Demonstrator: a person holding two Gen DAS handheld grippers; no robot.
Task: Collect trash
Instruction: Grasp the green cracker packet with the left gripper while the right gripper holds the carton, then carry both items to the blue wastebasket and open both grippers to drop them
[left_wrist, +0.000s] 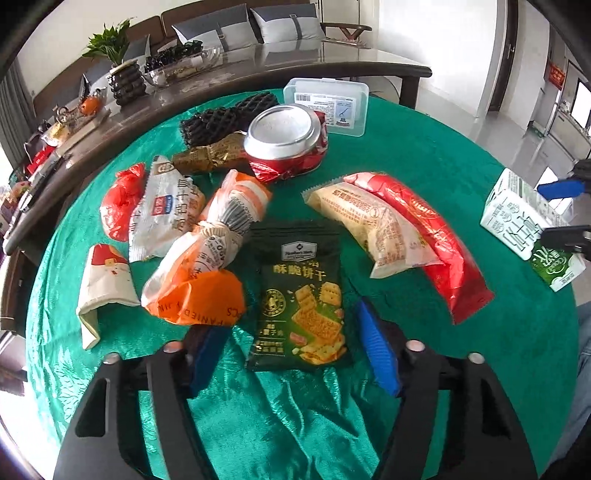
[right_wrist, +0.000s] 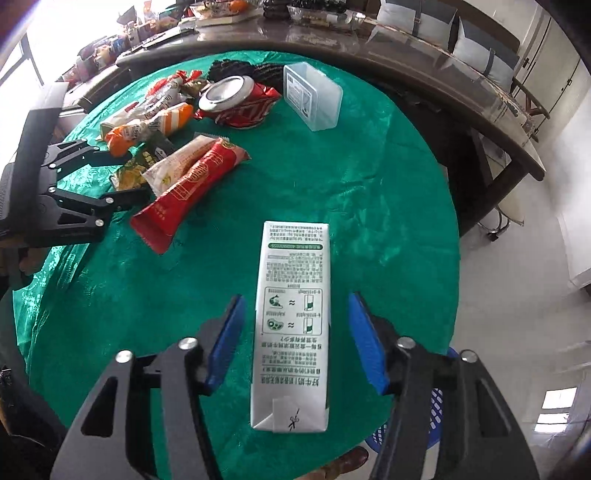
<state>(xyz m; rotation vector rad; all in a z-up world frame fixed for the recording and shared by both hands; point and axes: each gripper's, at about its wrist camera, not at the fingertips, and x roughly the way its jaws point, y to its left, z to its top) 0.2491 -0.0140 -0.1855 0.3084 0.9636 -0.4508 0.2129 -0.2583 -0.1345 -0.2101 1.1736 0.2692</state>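
Green satin-like cloth covers the round table, and on it a white-and-green milk carton lies flat between the blue-padded fingers of the right gripper, whose jaws stand apart with a gap on each side of the carton, touching nothing. The left gripper is likewise parted, its pads either side of the lower end of a dark green cracker packet without pressing on it (the packet lies flat on the cloth). Farther off lie an orange-and-white knotted plastic bag, a long red wrapper, a crushed red can and a clear plastic box.
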